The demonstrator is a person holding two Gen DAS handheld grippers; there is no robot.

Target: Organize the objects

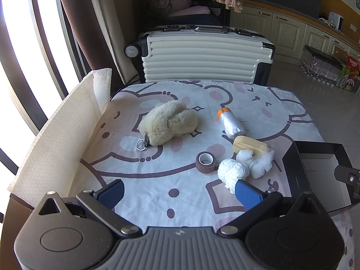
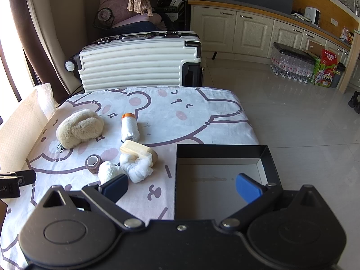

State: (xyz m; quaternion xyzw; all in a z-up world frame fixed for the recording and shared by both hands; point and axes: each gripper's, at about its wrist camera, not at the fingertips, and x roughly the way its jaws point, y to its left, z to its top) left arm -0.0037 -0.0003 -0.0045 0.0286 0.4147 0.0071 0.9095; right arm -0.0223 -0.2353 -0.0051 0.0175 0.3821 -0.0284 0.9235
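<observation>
On the bear-print cloth lie a cream plush keychain (image 1: 168, 124) (image 2: 78, 128), an orange-capped roll of plastic bags (image 1: 230, 123) (image 2: 130, 128), a yellow soap bar (image 1: 247, 145) (image 2: 138, 149), a brown tape roll (image 1: 205, 162) (image 2: 92, 163), a white yarn ball (image 1: 231, 172) (image 2: 110, 172) and a white knotted cloth (image 1: 258, 162) (image 2: 138, 168). An empty black box (image 2: 265, 155) (image 1: 294, 168) sits at the right edge. My left gripper (image 1: 178, 193) is open and empty, near the yarn. My right gripper (image 2: 181, 187) is open and empty, over the box's near left side.
A white ribbed suitcase (image 1: 202, 56) (image 2: 139, 65) stands behind the table. A white paper sheet (image 1: 60, 139) lines the table's left side by the window. Cabinets (image 2: 247, 31) and a pack of water bottles (image 2: 292, 63) stand on the tiled floor at right.
</observation>
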